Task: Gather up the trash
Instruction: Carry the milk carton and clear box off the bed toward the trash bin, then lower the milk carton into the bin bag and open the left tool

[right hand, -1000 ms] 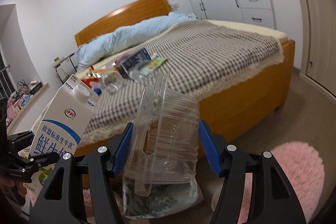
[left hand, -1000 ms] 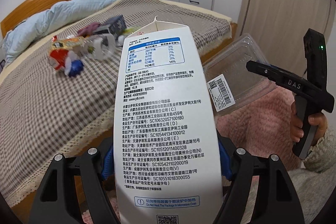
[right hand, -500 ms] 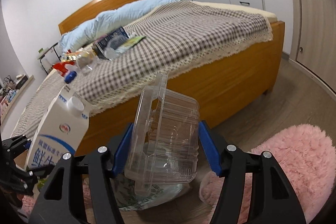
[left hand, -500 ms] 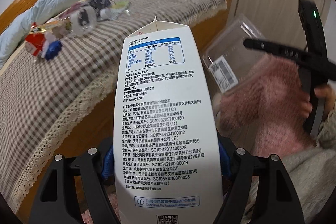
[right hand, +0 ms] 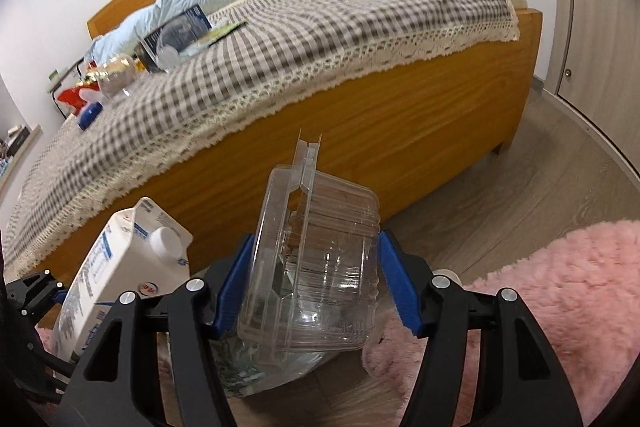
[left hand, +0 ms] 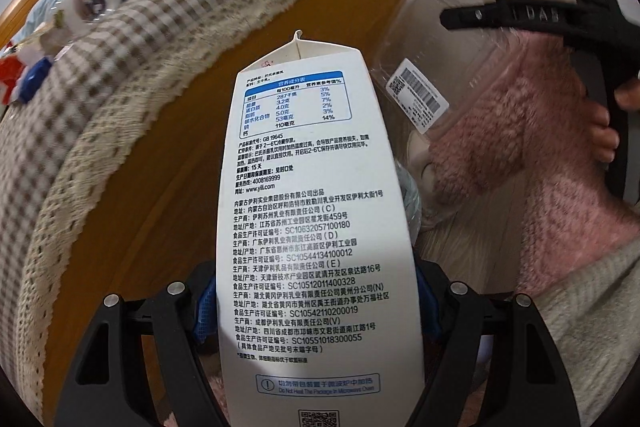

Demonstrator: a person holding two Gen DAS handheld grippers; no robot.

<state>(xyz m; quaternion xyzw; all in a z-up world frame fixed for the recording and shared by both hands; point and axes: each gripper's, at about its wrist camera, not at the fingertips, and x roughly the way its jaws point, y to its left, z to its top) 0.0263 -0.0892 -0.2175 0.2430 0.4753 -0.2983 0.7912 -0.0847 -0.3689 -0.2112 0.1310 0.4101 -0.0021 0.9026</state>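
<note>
Your left gripper (left hand: 316, 311) clamps a white milk carton (left hand: 316, 227) low on its sides, spout end forward, so it will drop top first. Your right gripper (right hand: 316, 291) squeezes a clear plastic clamshell box (right hand: 316, 267) across its ribbed walls. Both hang beside the wooden bed frame (right hand: 360, 155) over a thin patterned trash bag (right hand: 256, 367) on the floor by the pink rug (right hand: 540, 307). More litter, including a clear bottle (right hand: 116, 75), waits on the checked bedspread (right hand: 320, 27).
</note>
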